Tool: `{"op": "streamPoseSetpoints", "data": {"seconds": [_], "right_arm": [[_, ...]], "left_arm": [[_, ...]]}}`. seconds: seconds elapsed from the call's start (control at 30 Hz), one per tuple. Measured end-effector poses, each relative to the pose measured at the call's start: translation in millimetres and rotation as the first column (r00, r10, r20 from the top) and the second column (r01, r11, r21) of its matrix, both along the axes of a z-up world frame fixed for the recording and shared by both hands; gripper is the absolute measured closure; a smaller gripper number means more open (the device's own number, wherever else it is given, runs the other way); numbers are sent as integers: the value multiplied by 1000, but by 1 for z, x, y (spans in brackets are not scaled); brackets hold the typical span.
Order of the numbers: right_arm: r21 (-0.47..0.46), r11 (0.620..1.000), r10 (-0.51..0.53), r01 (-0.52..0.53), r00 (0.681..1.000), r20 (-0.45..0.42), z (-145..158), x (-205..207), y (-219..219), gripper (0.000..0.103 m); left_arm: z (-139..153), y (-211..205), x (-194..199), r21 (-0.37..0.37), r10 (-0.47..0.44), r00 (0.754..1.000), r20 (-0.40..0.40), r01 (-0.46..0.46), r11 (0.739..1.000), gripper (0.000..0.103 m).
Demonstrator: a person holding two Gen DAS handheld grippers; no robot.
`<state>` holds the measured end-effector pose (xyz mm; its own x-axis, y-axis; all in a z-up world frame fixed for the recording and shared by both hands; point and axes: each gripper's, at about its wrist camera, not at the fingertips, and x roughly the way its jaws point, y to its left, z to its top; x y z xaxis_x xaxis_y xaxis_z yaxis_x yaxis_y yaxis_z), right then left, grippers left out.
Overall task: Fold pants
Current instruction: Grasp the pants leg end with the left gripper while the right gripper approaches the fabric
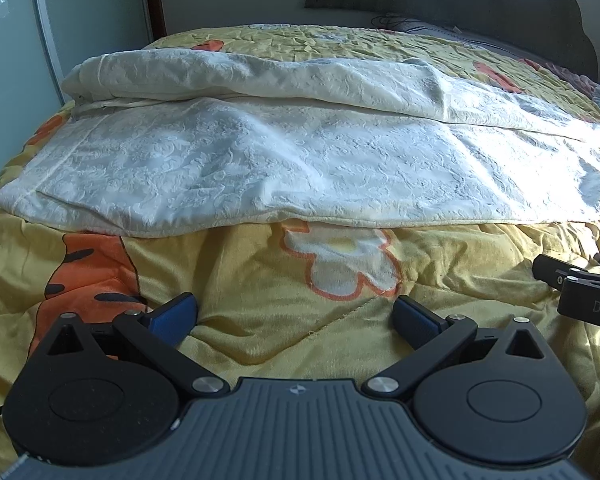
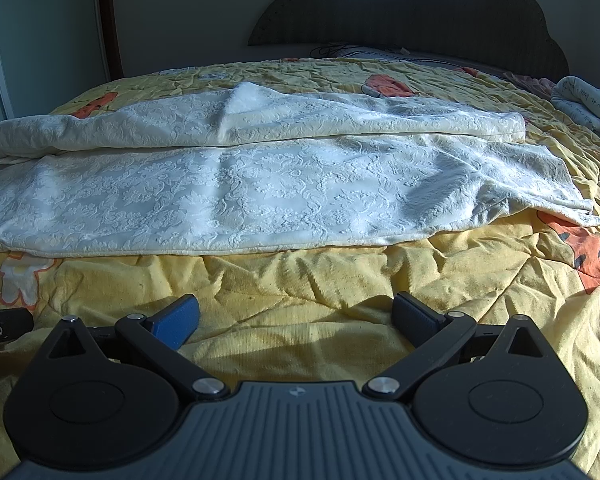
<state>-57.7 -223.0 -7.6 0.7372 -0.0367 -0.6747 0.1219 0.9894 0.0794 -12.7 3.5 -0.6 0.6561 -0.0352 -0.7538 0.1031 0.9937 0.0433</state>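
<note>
White embossed pants (image 2: 260, 184) lie stretched sideways across the yellow cartoon-print quilt (image 2: 320, 280), one leg laid half over the other along the side toward the dark headboard (image 2: 412, 4). That looks like a first lengthwise fold, not yet squared up. You hold both tools short of the pants' near hem, over bare quilt. The left gripper (image 1: 296, 316) is released, blue pads spread wide and empty. The right gripper (image 2: 296, 316) is likewise spread and empty, probably readied to pinch that hem at two spots. The waistband and cuffs are hard to tell apart, since the fisheye bends both ends. A pale bundle (image 2: 588, 104) beside the headboard is cut off at the frame edge.
</note>
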Motion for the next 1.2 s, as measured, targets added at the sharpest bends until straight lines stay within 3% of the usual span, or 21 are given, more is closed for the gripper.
{"op": "streamPoseSetpoints", "data": {"seconds": [0.33, 0.43, 0.57, 0.67, 0.77, 0.83, 0.9, 0.97, 1.03, 1.13, 1.2], "right_arm": [[-9, 1000, 8, -8, 1000, 9, 2, -1, 1, 0], [-26, 999, 34, -35, 999, -40, 12, 1, 0, 0], [-72, 994, 93, -88, 993, 78, 40, -6, -12, 0], [-123, 984, 147, -129, 978, 148, 66, 4, -18, 0], [-136, 976, 192, -170, 966, 170, 86, 31, -19, 0], [-114, 970, 231, -214, 957, 175, 95, 52, -17, 0], [-74, 967, 254, -244, 949, 184, 102, 68, -14, 0], [-21, 956, 291, -293, 937, 191, 106, 82, -10, 0], [-4, 943, 326, -332, 924, 200, 109, 93, -3, 0], [-29, 929, 366, -368, 909, 199, 107, 103, 11, 0], [-42, 920, 390, -390, 901, 190, 104, 108, 18, 0]], "left_arm": [[-3, 2, -6, 5, -55, 997, 45, 54, 999, 0], [6, 16, -11, -44, -79, 996, 41, 80, 996, 1], [46, 64, -16, -122, -50, 987, 153, 69, 990, 0], [90, 107, -3, -101, 11, 949, 316, 22, 995, 0], [125, 147, 27, -99, 91, 886, 455, -51, 994, 0], [141, 175, 57, -145, 156, 857, 492, -96, 985, 0], [148, 203, 97, -213, 199, 864, 462, -110, 971, 0], [143, 226, 151, -283, 195, 926, 323, -102, 954, 0], [129, 249, 204, -371, 204, 967, 155, -135, 919, 1], [100, 273, 266, -490, 160, 987, 6, -137, 861, 1], [79, 283, 296, -524, 122, 989, -82, -147, 839, 1]]}}
